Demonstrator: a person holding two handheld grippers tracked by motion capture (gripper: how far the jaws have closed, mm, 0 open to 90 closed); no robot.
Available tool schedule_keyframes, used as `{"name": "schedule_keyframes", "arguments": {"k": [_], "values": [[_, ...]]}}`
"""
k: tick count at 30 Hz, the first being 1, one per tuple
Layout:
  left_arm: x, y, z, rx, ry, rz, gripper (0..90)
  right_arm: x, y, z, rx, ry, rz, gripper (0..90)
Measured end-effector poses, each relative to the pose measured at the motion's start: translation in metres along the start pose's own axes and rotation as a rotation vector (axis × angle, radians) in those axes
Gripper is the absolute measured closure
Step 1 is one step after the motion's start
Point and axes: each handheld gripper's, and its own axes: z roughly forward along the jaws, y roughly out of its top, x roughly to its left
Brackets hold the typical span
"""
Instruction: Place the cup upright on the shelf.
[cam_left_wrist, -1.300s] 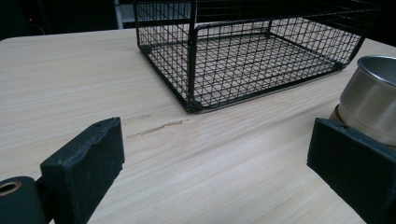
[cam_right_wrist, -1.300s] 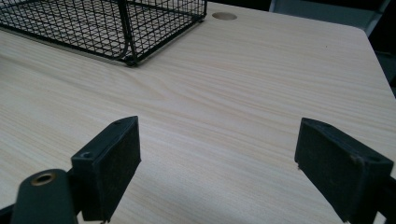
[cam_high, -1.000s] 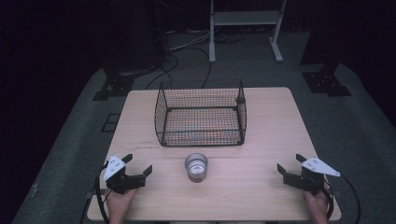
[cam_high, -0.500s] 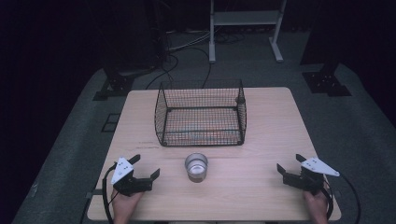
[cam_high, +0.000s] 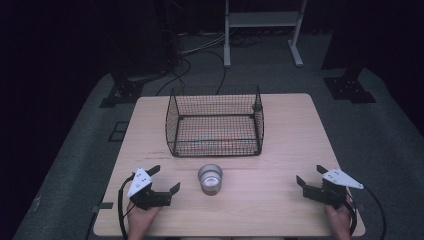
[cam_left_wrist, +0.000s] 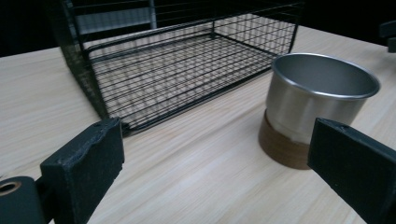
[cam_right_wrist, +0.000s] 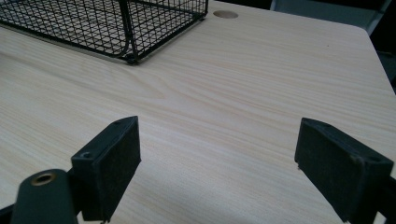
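A steel cup (cam_high: 210, 178) with a brown base stands on the wooden table (cam_high: 290, 130), just in front of a black wire basket (cam_high: 215, 148). My left gripper (cam_high: 165, 178) is open, a little to the left of the cup and pointing toward it. In the left gripper view the cup (cam_left_wrist: 317, 100) stands ahead near the right jaw, apart from both jaws, and the basket (cam_left_wrist: 187, 60) lies behind it. At the table's right front my right gripper (cam_high: 310, 174) is open and holds nothing. Bare wood lies between its jaws (cam_right_wrist: 224, 163).
The basket (cam_right_wrist: 107, 23) holds nothing that I can see and is open at the top. A round cable hole (cam_right_wrist: 225, 14) sits near the table's far edge. Stands and cables (cam_high: 200, 50) lie on the dark floor beyond the table.
My left gripper has slid right, closer to the cup. The right gripper, the cup and the basket have stayed put.
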Motion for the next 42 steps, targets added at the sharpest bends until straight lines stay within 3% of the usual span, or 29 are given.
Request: {"name": "schedule_keyframes", "arguments": {"k": [3, 10, 17, 29, 42], "values": [[-0.002, 0.002, 0.004, 0.009, -0.049, -0.003, 3.0, 0.000, 0.000, 0.001, 0.002, 0.002, 0.002, 13.6], [-0.013, 0.008, 0.013, 0.024, -0.097, 0.032, 3.0, 0.002, 0.000, 0.001, 0.001, 0.001, -0.016, 13.6], [-0.021, 0.016, 0.018, 0.015, -0.178, 0.056, 3.0, 0.001, 0.000, 0.001, -0.002, 0.001, -0.005, 13.6], [-0.031, 0.027, 0.031, 0.074, -0.222, 0.092, 1.0, -0.001, 0.000, 0.000, -0.008, 0.002, 0.007, 13.6], [-0.045, 0.041, 0.056, 0.144, -0.302, 0.150, 0.7, 0.000, 0.000, 0.000, -0.009, 0.005, 0.003, 13.5]]}}
